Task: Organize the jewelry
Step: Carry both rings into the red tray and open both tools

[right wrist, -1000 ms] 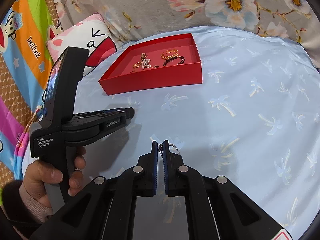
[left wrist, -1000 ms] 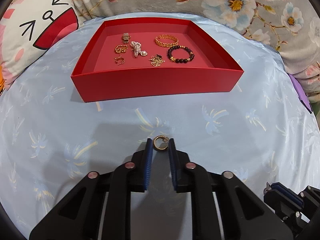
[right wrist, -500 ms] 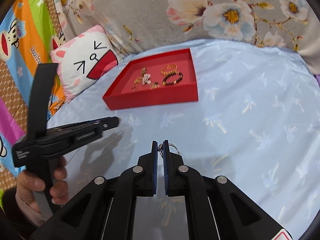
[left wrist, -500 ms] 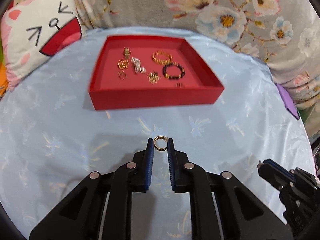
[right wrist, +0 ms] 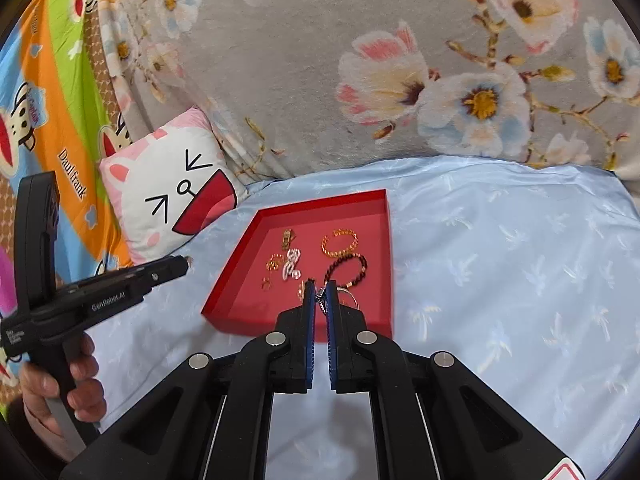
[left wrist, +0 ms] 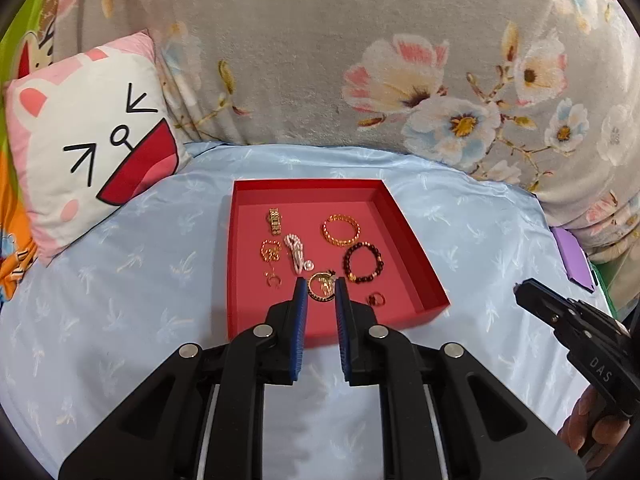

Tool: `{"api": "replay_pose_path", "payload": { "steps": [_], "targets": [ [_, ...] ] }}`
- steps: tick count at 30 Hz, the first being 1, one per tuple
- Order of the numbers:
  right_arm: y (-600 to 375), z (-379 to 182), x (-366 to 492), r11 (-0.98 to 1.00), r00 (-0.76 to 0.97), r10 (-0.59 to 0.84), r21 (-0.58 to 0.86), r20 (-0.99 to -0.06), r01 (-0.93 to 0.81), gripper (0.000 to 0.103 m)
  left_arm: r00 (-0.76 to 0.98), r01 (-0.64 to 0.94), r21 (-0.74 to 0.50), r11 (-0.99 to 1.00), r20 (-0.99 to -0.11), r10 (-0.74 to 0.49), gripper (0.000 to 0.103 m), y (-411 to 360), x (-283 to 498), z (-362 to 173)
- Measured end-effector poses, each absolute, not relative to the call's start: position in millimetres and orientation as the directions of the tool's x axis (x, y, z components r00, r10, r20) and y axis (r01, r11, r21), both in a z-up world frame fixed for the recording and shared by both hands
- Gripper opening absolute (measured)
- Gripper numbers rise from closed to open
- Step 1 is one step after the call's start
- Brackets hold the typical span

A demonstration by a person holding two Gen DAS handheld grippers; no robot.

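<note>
A red tray (left wrist: 416, 264) sits on the light blue sheet and holds several pieces of jewelry: a gold chain bracelet (left wrist: 341, 230), a dark bead bracelet (left wrist: 363, 263), a pearl piece (left wrist: 295, 252) and small gold items. My left gripper (left wrist: 319, 285) is shut on a gold ring (left wrist: 320, 281) and holds it above the tray's near side. My right gripper (right wrist: 319, 295) is shut on a thin silver chain with a ring (right wrist: 347, 295), also above the tray (right wrist: 236, 280).
A white and pink cat cushion (left wrist: 88, 160) lies left of the tray. A grey floral blanket (left wrist: 400, 60) rises behind it. A purple item (left wrist: 576, 258) lies at the right edge. The other gripper shows in each view (left wrist: 580, 332), (right wrist: 100, 296).
Both grippers have risen and moved forward with their pieces, from above the bare sheet to above the tray's near side. The tray looks smaller and farther below.
</note>
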State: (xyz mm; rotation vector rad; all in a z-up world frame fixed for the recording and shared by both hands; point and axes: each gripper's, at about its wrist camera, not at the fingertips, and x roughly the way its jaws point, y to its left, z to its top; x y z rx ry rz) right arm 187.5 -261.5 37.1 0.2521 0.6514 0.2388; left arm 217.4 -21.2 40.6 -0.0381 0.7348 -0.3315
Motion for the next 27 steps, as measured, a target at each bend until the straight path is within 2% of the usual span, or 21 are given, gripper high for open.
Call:
{"api": "replay_pose_path", "payload": {
  "steps": [9,15,21,24,25,26,27],
  "targets": [
    [-258.8,-4.9,268.5,0.941,0.713,0.302,0.318,-0.633,-0.117,0.004,0.622,0.271,-0.165,0.948,-0.722,-0.303,0.013,-39.8,278.8,-9.1],
    [-252.9,-38.4,288.6,0.940,0.672,0.311,0.323,-0.672,-0.112,0.004,0.577,0.255,-0.148,0.956,-0.770,-0.273,0.013,-46.1,299.6,-49.4],
    [-248.3,-53.5,296.0,0.944,0.658,0.306,0.310,-0.688,-0.115,0.005,0.570,0.247,-0.146,0.958,-0.778,-0.265,0.014,-44.0,303.7,-63.1],
    [-249.2,-55.2,296.8,0.945,0.665,0.299,0.307,-0.684,-0.109,0.011,0.583,0.238,-0.136,0.962,-0.772,-0.254,0.015,-42.0,303.9,-64.6],
    [-249.9,-54.6,296.5,0.946,0.668,0.296,0.305,-0.683,-0.107,0.011,0.587,0.236,-0.134,0.963,-0.770,-0.251,0.019,-42.4,305.1,-63.8],
    [-250.6,-53.0,295.8,0.947,0.674,0.293,0.303,-0.678,-0.107,0.011,0.592,0.232,-0.133,0.964,-0.767,-0.248,0.028,-41.2,304.8,-62.9],
    [-251.1,-51.0,295.4,0.947,0.680,0.291,0.302,-0.673,-0.107,0.012,0.600,0.228,-0.136,0.964,-0.761,-0.249,0.032,-39.5,304.4,-61.0]
  ]
}}
